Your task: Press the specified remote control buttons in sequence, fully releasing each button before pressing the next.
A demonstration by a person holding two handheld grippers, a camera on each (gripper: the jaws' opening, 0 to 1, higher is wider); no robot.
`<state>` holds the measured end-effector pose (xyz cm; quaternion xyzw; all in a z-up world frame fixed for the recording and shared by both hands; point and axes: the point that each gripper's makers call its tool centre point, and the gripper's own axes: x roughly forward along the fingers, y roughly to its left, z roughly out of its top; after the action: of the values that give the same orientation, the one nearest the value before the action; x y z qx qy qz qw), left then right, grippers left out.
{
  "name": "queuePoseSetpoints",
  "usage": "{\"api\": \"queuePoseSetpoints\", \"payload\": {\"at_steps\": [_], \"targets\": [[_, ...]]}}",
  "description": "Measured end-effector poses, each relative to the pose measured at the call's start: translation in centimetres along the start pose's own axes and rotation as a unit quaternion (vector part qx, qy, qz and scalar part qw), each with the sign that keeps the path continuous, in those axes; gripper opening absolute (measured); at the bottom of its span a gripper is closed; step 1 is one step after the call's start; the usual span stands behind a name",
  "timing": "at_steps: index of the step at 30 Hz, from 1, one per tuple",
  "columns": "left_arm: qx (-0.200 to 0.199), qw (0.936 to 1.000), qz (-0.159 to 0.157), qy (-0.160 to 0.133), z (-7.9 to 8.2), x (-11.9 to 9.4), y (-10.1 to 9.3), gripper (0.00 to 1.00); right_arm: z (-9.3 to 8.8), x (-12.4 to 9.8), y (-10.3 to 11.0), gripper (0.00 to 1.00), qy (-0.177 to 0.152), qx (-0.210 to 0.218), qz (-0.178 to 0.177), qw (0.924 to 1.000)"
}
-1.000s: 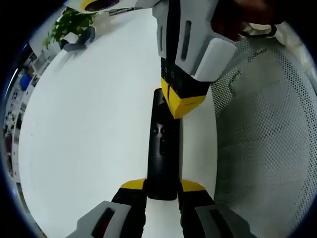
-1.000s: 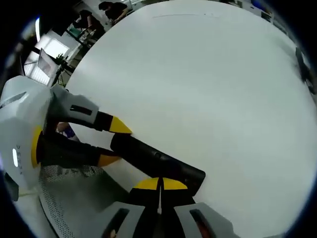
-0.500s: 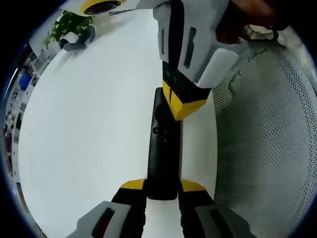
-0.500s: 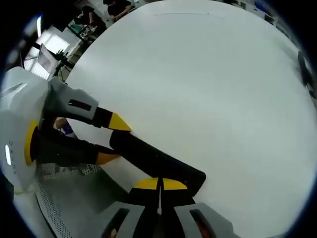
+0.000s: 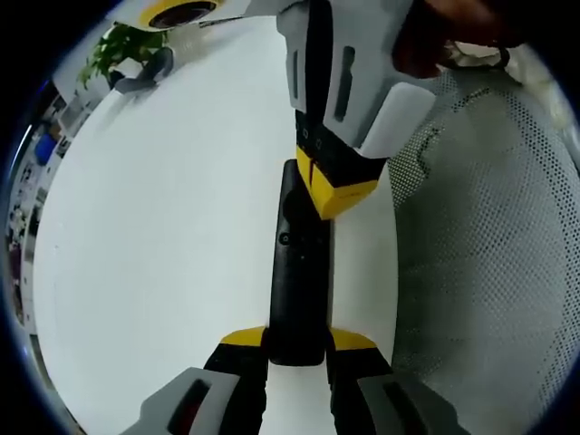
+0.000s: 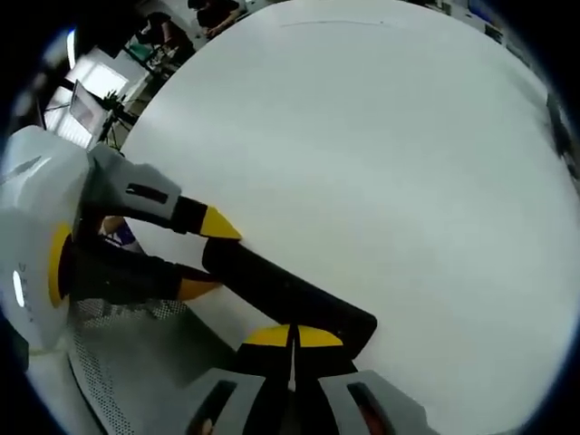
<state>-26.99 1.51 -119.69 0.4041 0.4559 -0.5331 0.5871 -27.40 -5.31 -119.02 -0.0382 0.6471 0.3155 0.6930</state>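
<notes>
A long black remote (image 5: 295,290) lies along the white table (image 5: 163,236), close to its edge. My left gripper (image 5: 297,341) is shut on the remote's near end, one yellow tip on each side. My right gripper (image 5: 336,196) comes down from the top of the left gripper view, jaws shut together, yellow tips on the remote's far half. A small round button (image 5: 285,238) shows just below those tips. In the right gripper view the remote (image 6: 281,290) runs diagonally, my right gripper (image 6: 292,337) is over its right end, and the left gripper (image 6: 208,257) clamps its left end.
A white mesh chair (image 5: 489,272) stands right beside the table edge. A green plant (image 5: 122,45) and a grey object (image 5: 145,77) sit at the table's far corner. People and screens (image 6: 190,18) lie beyond the table. A dark object (image 6: 555,122) lies at the right rim.
The right gripper's shut tips have shifted slightly over the remote's far half. The left gripper's hold on the remote is unchanged.
</notes>
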Motion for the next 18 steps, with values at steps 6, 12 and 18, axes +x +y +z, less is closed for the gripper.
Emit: {"api": "queuePoseSetpoints", "payload": {"at_steps": [6,12,18], "targets": [[0.001,1.0000,0.000,0.002,0.02,-0.01,-0.03,0.23,0.48,-0.54,-0.56,0.00,-0.012,-0.004,-0.013,0.9998],[0.000,1.0000,0.000,0.004,-0.01,-0.01,-0.03,0.23,0.68,-0.55,-0.21,0.00,-0.019,0.000,-0.002,0.9998],[-0.001,1.0000,0.000,0.003,-0.01,-0.02,-0.03,0.23,0.43,-0.27,-0.11,0.00,-0.009,-0.020,-0.007,0.9997]]}}
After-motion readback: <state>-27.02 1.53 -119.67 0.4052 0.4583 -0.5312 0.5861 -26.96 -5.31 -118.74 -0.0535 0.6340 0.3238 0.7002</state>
